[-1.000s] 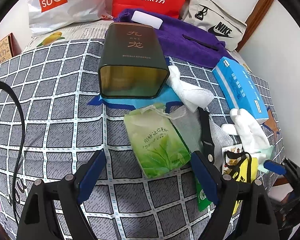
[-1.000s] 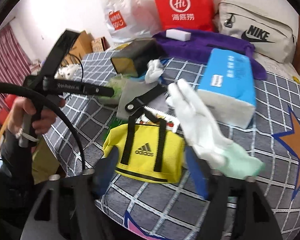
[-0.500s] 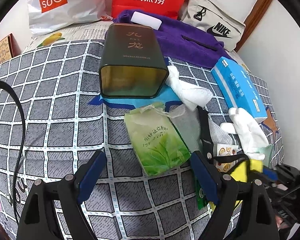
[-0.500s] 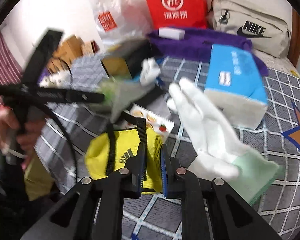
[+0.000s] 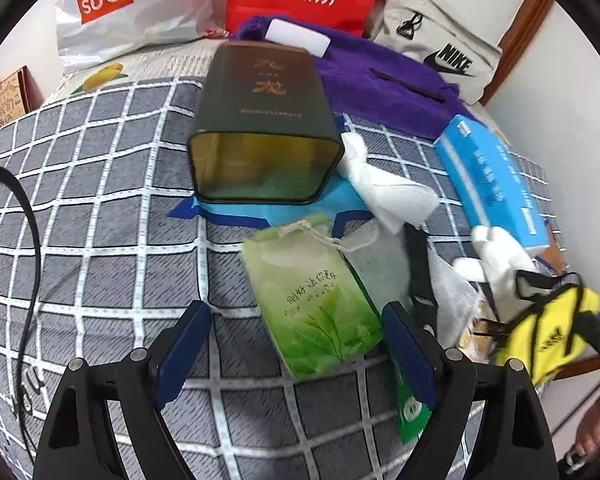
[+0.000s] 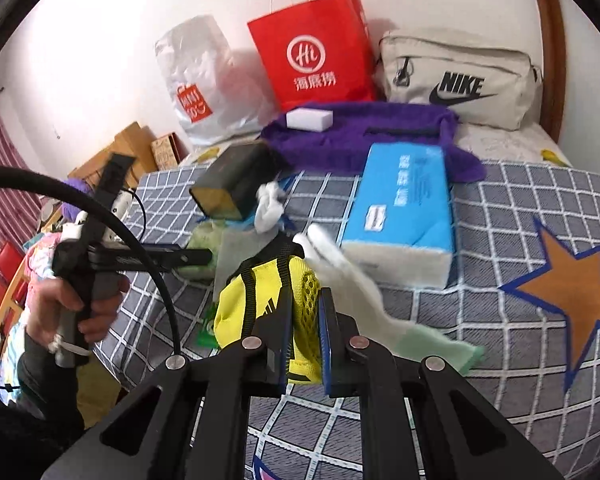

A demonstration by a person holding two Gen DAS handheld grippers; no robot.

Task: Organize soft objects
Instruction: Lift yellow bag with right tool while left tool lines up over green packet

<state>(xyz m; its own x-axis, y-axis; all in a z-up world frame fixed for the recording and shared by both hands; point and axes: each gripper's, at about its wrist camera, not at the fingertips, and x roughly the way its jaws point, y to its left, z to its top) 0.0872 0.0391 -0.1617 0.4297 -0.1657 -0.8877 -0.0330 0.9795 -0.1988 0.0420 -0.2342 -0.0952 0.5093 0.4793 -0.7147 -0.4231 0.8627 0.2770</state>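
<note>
My right gripper is shut on a small yellow Adidas bag and holds it lifted off the bed; the bag also shows at the right of the left wrist view. My left gripper is open and empty, low over a green tea pouch. A white glove lies beside the bag. A crumpled white cloth lies next to an open dark green tin lying on its side. A purple towel lies at the back.
A blue tissue box lies right of the glove. A grey pouch with a black strap lies under the tea pouch. A red paper bag, a Miniso bag and a Nike bag stand against the wall. The bed edge is near.
My right gripper closed on the yellow bag and lifted it off the bed. My left gripper stayed open in place.
</note>
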